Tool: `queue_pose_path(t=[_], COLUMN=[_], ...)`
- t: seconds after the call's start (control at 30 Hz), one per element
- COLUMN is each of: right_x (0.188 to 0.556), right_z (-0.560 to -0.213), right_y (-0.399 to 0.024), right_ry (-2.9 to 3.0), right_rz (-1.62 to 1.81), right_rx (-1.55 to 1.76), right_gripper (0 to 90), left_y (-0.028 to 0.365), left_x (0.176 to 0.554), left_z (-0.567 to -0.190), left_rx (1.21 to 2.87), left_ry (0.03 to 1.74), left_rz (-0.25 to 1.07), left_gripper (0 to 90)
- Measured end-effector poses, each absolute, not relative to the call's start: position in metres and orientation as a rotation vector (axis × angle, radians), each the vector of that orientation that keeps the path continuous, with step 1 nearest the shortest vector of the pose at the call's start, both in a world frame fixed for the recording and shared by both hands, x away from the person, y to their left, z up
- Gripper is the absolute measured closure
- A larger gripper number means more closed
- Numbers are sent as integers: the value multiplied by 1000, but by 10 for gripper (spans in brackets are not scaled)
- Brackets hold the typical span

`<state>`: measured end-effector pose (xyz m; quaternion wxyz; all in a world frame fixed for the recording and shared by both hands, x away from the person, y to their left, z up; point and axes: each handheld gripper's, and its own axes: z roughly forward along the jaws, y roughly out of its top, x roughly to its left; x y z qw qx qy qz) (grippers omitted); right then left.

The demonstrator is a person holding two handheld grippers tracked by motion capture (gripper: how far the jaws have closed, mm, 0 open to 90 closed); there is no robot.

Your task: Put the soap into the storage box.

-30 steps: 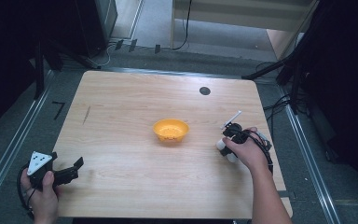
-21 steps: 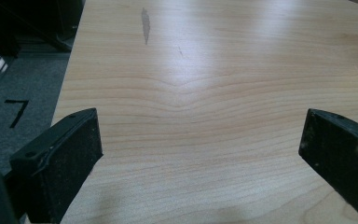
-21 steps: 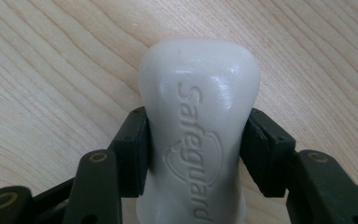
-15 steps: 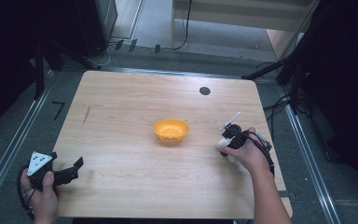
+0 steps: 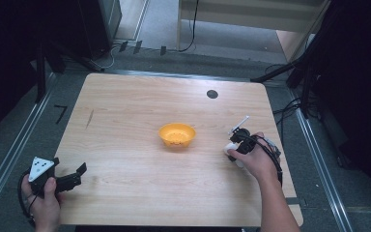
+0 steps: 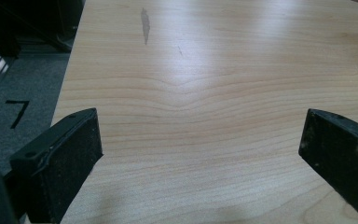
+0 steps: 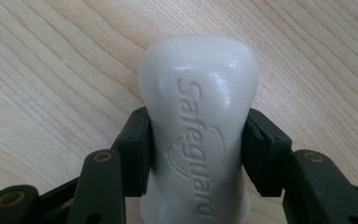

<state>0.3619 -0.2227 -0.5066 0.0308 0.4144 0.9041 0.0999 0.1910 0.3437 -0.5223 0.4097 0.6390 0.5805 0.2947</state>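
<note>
A white bar of soap [image 7: 198,121] with "Safeguard" embossed on it sits between the jaws of my right gripper [image 7: 196,149], which is shut on its sides. In the high view that right gripper [image 5: 236,143] holds the soap [image 5: 230,148] at the table's right side, just right of an orange bowl [image 5: 177,135]. My left gripper [image 5: 75,176] rests at the front left edge of the table. In the left gripper view its jaws stand wide apart, open, with bare wood between the fingertips [image 6: 70,154].
The wooden table [image 5: 125,106] has a dark streak [image 6: 145,21] near its left side and a small black disc [image 5: 212,94] at the back right. A white stick [image 5: 239,123] juts up from the right gripper. Grey floor and metal rails surround the table.
The right hand with the soap has shifted slightly left and toward the front of the table. The left gripper has stayed where it was.
</note>
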Motion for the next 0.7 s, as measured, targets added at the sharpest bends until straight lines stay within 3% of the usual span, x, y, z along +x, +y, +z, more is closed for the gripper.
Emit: queue_pose_path(t=[0.7], right_x=[367], right_z=[-475], right_y=[-208], right_ry=[2793], right_rz=[369], right_rx=[1150], right_gripper=[517], left_y=[344], left_x=[192], left_z=[-522], left_rx=[1609], left_ry=[1467], left_rz=[732], left_gripper=[0])
